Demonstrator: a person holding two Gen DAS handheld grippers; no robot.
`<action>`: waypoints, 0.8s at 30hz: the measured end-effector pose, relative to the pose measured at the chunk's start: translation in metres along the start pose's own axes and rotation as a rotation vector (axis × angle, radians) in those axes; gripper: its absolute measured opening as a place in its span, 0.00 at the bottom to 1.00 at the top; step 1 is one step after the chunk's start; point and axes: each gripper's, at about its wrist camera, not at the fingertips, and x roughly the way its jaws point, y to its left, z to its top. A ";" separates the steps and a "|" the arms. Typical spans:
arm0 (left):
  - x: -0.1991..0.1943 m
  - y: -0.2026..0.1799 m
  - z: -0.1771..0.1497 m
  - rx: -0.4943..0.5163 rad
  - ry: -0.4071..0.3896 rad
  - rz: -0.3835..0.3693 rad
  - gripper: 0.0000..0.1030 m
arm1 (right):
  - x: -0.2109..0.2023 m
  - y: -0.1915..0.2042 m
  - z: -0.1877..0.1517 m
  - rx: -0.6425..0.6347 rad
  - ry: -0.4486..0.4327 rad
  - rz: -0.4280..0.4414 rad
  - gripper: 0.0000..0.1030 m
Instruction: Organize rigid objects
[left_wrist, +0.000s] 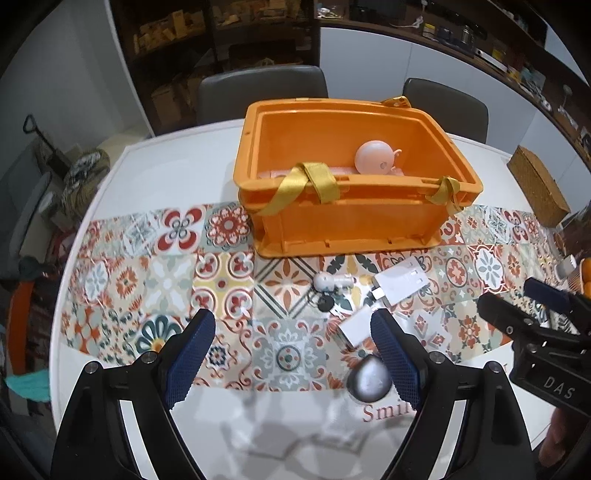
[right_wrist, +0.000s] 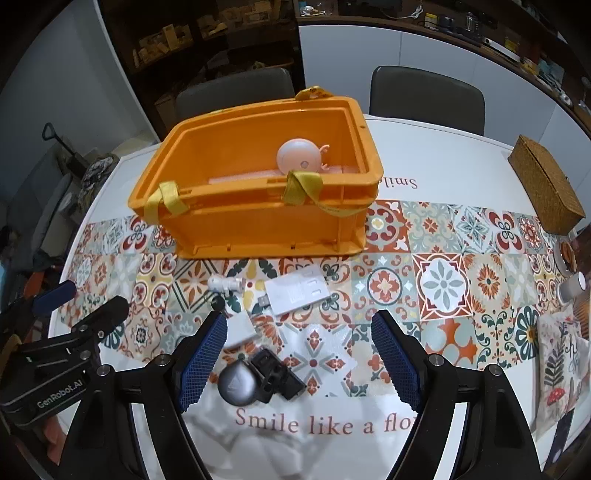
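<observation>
Both your left gripper (left_wrist: 291, 354) and right gripper (right_wrist: 299, 354) hang wide open and empty above the table's small items, the grey round case (right_wrist: 236, 382) just inside the right gripper's left finger, the orange crate (right_wrist: 258, 206) beyond.

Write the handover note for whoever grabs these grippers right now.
Left gripper: open, empty, above the table.
Right gripper: open, empty.
Orange crate: on the patterned mat, already holds a pink round toy.
Still loose on the mat in front of the crate: small white figure, large white flat box, small white box, grey rounded case, black clip-like part.
Left to do: move these into the crate.
</observation>
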 end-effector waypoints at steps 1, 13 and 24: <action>0.000 0.001 -0.002 -0.009 0.003 -0.002 0.84 | 0.000 0.000 -0.002 -0.001 0.002 0.006 0.78; 0.009 0.000 -0.040 -0.076 0.060 0.030 0.84 | 0.016 -0.001 -0.031 -0.041 0.046 0.046 0.78; 0.023 -0.004 -0.070 -0.113 0.118 0.074 0.84 | 0.039 -0.002 -0.055 -0.095 0.125 0.071 0.78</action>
